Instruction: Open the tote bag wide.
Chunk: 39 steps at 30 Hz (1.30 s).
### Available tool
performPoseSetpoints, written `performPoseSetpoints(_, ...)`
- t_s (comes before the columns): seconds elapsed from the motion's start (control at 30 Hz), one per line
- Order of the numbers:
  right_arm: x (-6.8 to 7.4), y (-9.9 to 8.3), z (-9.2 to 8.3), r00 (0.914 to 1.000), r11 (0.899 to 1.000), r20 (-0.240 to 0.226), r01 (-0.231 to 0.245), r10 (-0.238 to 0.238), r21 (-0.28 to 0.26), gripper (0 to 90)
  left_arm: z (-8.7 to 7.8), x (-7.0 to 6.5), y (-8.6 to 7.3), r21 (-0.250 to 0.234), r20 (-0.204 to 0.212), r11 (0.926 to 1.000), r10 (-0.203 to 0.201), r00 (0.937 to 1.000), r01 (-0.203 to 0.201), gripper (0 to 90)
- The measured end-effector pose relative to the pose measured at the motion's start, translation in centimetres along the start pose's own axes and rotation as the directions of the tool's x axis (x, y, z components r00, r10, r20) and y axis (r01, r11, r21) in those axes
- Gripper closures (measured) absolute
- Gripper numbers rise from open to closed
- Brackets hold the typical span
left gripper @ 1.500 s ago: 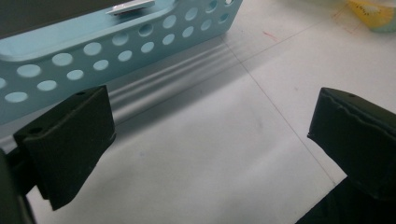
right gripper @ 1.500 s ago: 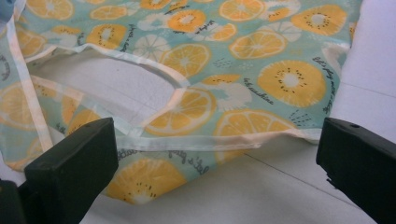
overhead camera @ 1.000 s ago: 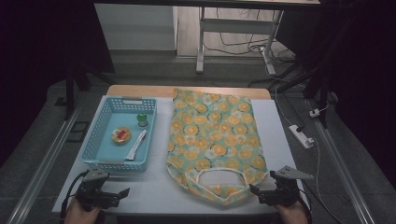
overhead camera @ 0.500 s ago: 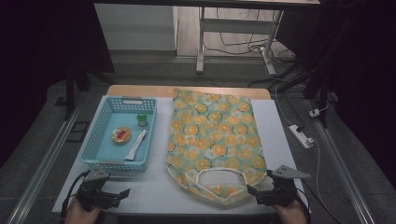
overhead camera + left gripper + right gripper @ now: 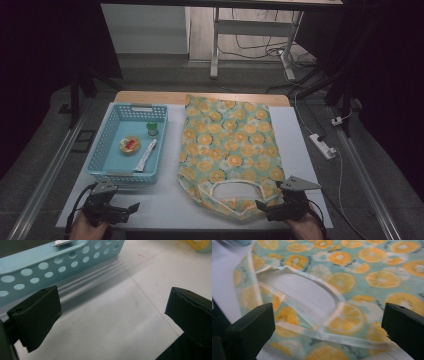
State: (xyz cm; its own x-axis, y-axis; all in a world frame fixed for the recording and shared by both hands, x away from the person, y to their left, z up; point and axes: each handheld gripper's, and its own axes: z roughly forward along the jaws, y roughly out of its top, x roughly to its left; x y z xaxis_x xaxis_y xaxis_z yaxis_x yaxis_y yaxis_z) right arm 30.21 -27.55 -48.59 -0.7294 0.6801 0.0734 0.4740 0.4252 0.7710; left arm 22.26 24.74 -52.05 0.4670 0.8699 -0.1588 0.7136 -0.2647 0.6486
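both claws gape empty: right claw (image 5: 270, 206) over soft citrus-print fabric bag (image 5: 227, 150), left claw (image 5: 125, 210) beside perforated plastic basket (image 5: 107, 145).

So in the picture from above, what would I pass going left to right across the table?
Left hand-held gripper → blue basket → round snack pack → white sachet → fruit-print bag → right hand-held gripper → white power strip beside the table.
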Motion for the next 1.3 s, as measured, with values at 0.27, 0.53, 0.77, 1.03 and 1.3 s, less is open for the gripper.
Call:
performPoseSetpoints(0.27, 1.6, 1.0, 0.9, 0.9974, 0.998, -0.049, 0.055, -0.053, 0.032, 0.0, 0.0, 0.0, 0.0, 0.000, 0.002, 1.0000, -0.003, 1.0000, 0.003, 0.2)
performPoseSetpoints(0.53, 3.2, 1.7, 2.1, 0.9929, 0.995, -0.099, 0.074, -0.066, 0.073, 0.0, 0.0, 0.1, 0.0, 0.001, 0.003, 1.0000, -0.006, 1.0000, 0.006, 0.3)
performPoseSetpoints(0.77, 5.1, 2.0, 3.0, 0.9830, 0.987, -0.141, 0.131, -0.118, 0.093, 0.0, 0.0, 0.1, 0.0, 0.001, 0.005, 0.9999, -0.011, 0.9999, 0.011, 0.3)
performPoseSetpoints(1.03, 7.3, 1.8, 4.3, 0.9651, 0.971, -0.196, 0.201, -0.174, 0.128, 0.0, -0.2, 0.4, -0.1, -0.017, 0.019, 0.9994, -0.029, 0.9994, 0.030, 0.0)
performPoseSetpoints(1.3, 8.0, 0.9, 5.3, 0.9544, 0.956, -0.231, 0.232, -0.188, 0.178, 12.1, -0.1, 0.3, -0.1, -0.009, 0.018, 0.9997, -0.021, 0.9996, 0.021, 0.1)
